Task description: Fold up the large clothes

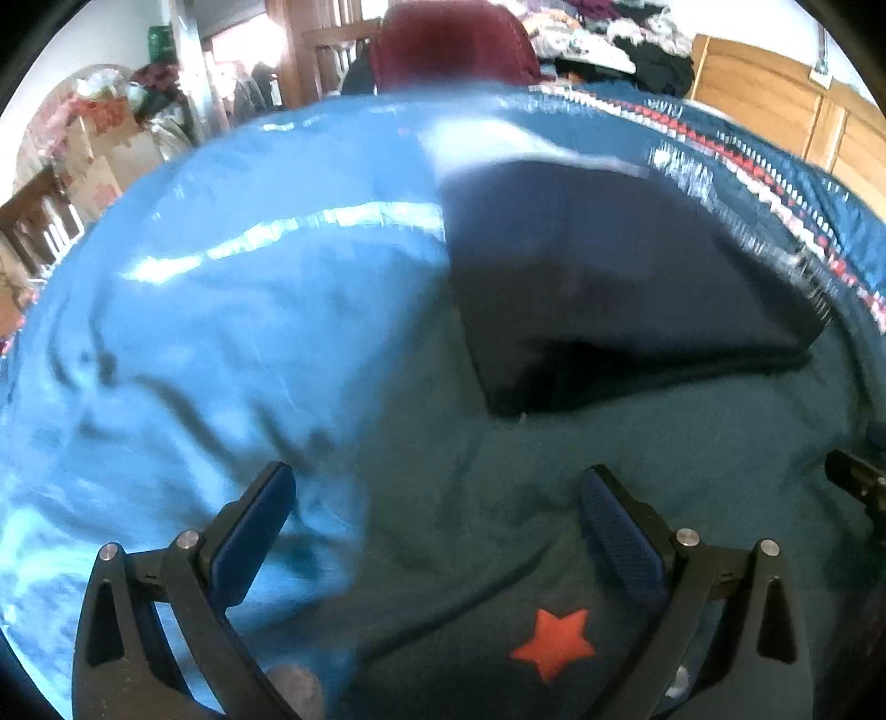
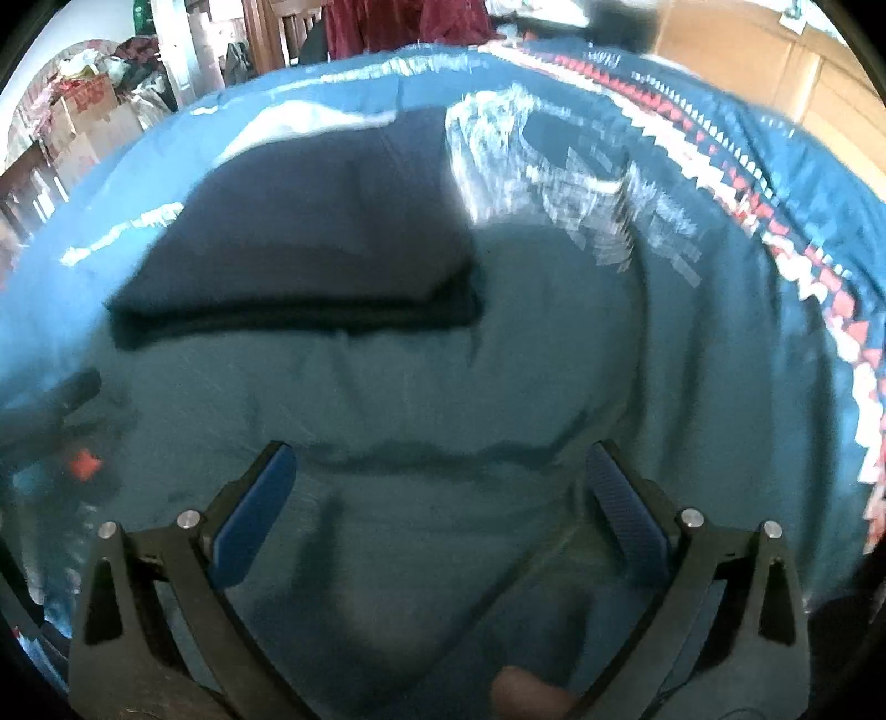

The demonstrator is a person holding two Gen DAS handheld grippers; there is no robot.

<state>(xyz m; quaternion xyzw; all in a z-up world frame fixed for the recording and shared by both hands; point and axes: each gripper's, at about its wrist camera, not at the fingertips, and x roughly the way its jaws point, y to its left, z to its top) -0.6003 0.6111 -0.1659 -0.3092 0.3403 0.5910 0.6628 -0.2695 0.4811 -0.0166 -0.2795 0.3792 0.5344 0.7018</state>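
Dark folded garment on a blue cover

The navy garment (image 1: 609,277) lies folded flat, its thick edge facing the grippers, on a wrinkled blue bedspread (image 1: 221,332) with a red-and-white patterned border (image 2: 819,288). Left gripper (image 1: 437,515) and right gripper (image 2: 440,487) hover spread wide, holding nothing; bare cover lies all around.

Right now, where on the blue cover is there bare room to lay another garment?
Left of the folded dark garment, the blue cover lies bare. The strip between it and the open left gripper is free too. The patterned border bounds the right; clutter crowds behind.
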